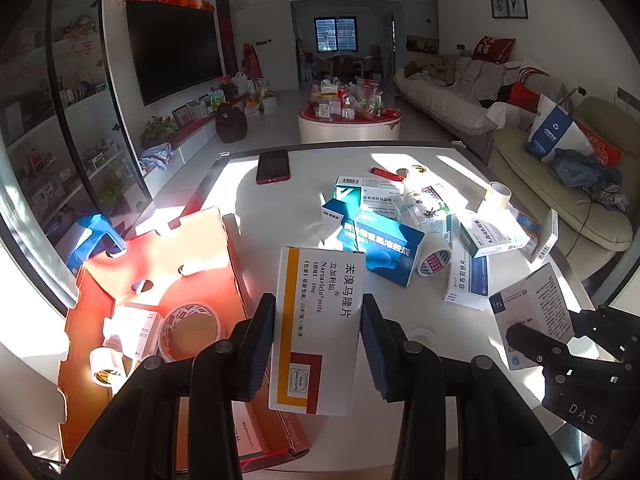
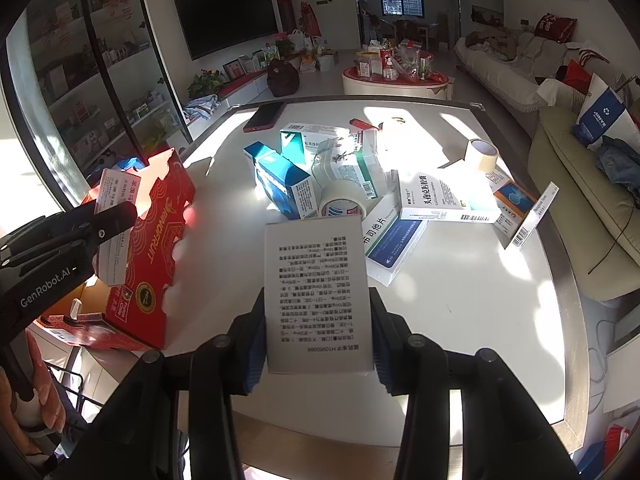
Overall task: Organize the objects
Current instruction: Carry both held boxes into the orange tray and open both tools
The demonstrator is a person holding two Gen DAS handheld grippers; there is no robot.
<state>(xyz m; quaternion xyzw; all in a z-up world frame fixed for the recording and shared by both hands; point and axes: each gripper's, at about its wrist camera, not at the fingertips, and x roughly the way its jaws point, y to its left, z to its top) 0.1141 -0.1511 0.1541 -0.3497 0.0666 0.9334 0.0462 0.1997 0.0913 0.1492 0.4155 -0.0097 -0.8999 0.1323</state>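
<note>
My left gripper point(image 1: 318, 312) is shut on a white medicine box with a yellow stripe point(image 1: 316, 328), held above the right edge of the open red cardboard box point(image 1: 160, 264). The same box shows in the right wrist view point(image 2: 114, 216) over the red box point(image 2: 160, 240). My right gripper point(image 2: 318, 304) is shut on a white medicine box with printed text point(image 2: 318, 292), held above the table; it also shows in the left wrist view point(image 1: 532, 316). A pile of medicine boxes point(image 2: 288, 184) and tape rolls point(image 2: 342, 204) lies mid-table.
The red box holds tape rolls point(image 1: 190, 330) and a small white box point(image 1: 132, 328). A phone point(image 1: 273, 166) lies at the far side of the white table point(image 2: 460, 300). A tape roll point(image 2: 482, 154) and a red lighter point(image 1: 386, 173) lie beyond the pile. A sofa point(image 2: 580, 200) stands right.
</note>
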